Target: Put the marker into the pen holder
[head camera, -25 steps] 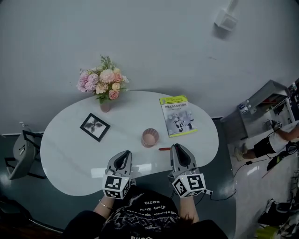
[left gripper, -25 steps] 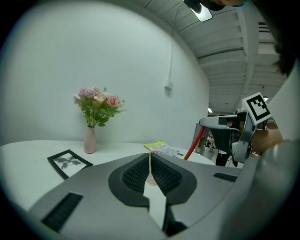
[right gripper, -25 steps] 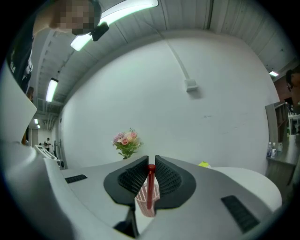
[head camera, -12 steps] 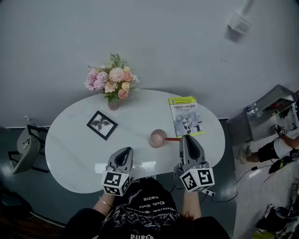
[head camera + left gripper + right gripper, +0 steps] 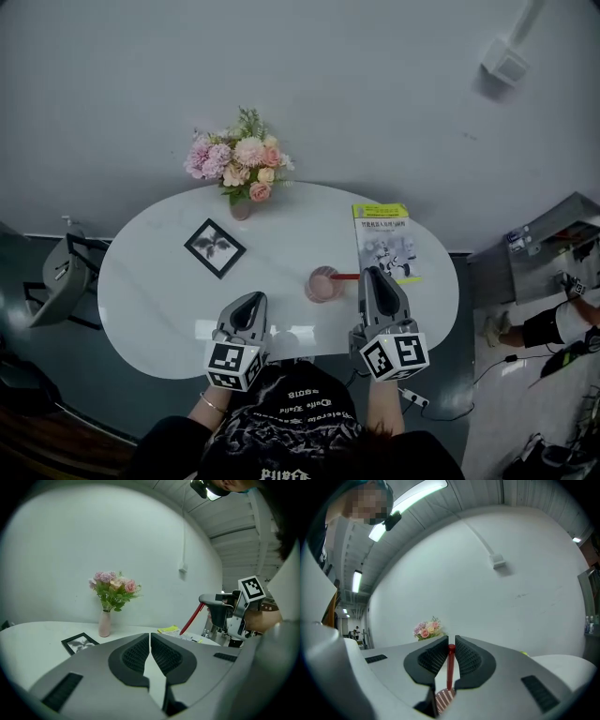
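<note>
Nearest me, the left tongs (image 5: pixel 249 302) hang over the counter's (image 5: pixel 159 291) near edge. Their own view shows them clenched pad to pad on nothing. Beside them, the right tongs (image 5: pixel 375 277) are clamped on the red marker (image 5: pixel 345 277). In the right gripper view the marker (image 5: pixel 449 670) stands nearly upright between the pads, with its lower end above the mesh rim of the pink pen holder (image 5: pixel 443 700). From the head view the holder lies just left of the right tongs' tips, and the marker reaches across toward its mouth. The right hand is the nearer one. I judge the coming move needs that lower tip centred over the mouth, then lowered along the marker's own length. Further back lie a photo frame (image 5: pixel 216 247) and a book (image 5: pixel 386 242). Farthest back are the flowers (image 5: pixel 242 167).
</note>
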The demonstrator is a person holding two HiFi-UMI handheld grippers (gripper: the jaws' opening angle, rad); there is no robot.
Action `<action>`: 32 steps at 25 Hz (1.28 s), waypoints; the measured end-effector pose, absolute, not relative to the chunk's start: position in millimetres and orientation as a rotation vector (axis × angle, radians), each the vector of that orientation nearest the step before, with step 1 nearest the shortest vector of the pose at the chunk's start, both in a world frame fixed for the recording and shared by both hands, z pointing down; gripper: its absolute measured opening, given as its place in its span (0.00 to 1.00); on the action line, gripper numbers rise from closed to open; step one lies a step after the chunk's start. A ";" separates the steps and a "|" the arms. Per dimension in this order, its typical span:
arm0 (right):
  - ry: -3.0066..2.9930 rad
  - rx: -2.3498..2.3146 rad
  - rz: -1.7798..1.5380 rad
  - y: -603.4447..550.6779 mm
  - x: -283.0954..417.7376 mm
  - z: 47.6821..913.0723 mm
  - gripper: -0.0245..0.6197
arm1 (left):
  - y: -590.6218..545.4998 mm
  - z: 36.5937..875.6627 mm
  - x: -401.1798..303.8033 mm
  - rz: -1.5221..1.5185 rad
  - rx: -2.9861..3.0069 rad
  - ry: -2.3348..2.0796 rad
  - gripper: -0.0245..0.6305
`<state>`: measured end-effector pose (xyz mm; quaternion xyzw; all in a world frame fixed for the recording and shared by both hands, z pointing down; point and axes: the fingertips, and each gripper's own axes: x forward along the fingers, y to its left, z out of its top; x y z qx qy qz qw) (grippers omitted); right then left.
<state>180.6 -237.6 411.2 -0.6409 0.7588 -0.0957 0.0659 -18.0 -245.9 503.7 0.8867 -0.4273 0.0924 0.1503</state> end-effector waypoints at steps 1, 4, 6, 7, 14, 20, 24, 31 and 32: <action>2.300 -1.924 -0.287 -240.4 178.8 410.6 0.14 | -246.7 503.7 -19.4 0.265 2.543 -1.241 0.08; 2.349 -1.905 -0.270 -247.8 172.3 409.9 0.14 | -248.2 504.7 -22.7 0.267 2.527 -1.275 0.08; 2.386 -1.903 -0.261 -251.6 168.7 413.2 0.14 | -248.1 504.9 -23.3 0.267 2.517 -1.290 0.08; 2.398 -1.903 -0.263 -253.4 167.7 415.4 0.14 | -248.2 505.1 -23.6 0.267 2.514 -1.296 0.08; 2.474 -1.885 -0.299 -265.0 160.3 435.8 0.14 | -246.2 503.5 -30.3 0.316 2.527 -1.365 0.08; 2.525 -1.865 -0.339 -274.0 155.3 451.9 0.14 | -244.7 503.8 -41.6 0.311 2.480 -1.410 0.08; 2.558 -1.843 -0.364 -277.6 151.3 459.3 0.14 | -243.8 500.9 -40.9 0.293 2.464 -1.428 0.08; 2.592 -1.824 -0.426 -280.6 145.0 478.8 0.14 | -243.3 500.5 -39.3 0.291 2.466 -1.433 0.08; 2.597 -1.822 -0.431 -281.0 144.2 481.2 0.14 | -244.1 499.8 -41.2 0.287 2.460 -1.443 0.08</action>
